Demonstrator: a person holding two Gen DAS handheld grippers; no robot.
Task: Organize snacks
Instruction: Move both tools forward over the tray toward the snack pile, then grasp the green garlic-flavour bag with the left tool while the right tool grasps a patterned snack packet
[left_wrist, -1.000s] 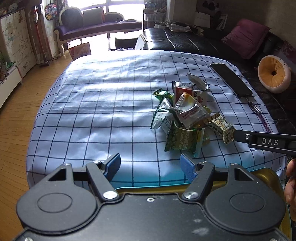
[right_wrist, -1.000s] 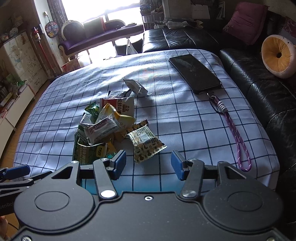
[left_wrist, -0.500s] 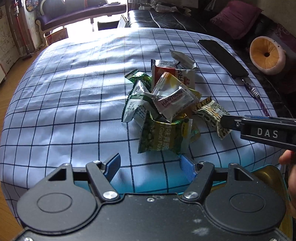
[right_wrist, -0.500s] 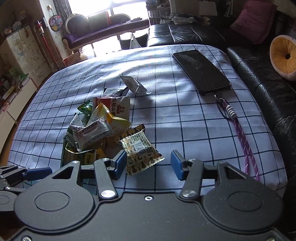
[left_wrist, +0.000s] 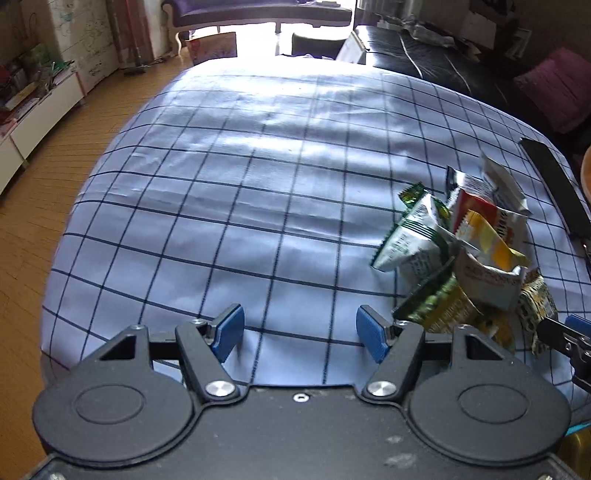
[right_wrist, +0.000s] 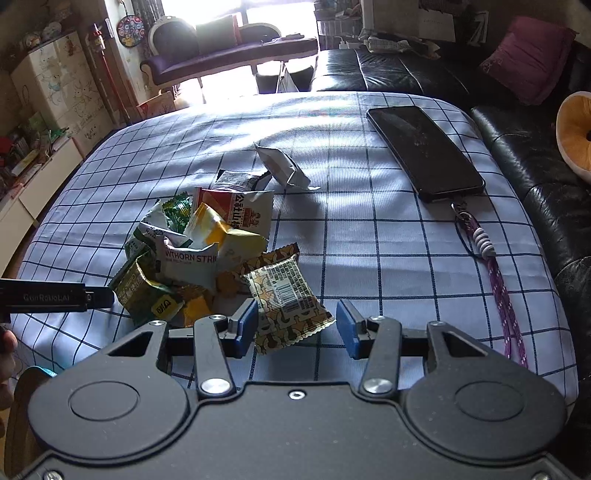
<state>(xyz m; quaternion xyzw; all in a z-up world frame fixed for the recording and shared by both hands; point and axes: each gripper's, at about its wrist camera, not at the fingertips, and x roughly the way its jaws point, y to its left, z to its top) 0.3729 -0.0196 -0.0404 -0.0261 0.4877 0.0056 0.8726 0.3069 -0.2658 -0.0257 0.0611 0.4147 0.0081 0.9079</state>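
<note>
Packet (right_wrist: 286, 301) with the brown pattern is seen at the near edge of the snack pile (right_wrist: 195, 254) on the checked desk (right_wrist: 369, 258), lying slantwise between the released right tongs (right_wrist: 295, 326), while the left tongs (left_wrist: 297, 330), also released, are pointed wide of the pile.

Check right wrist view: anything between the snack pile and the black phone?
Mostly bare blue checked tablecloth. Only a crumpled silver foil packet lies there, apart from the heap of snack packets, well short of the black phone.
</note>
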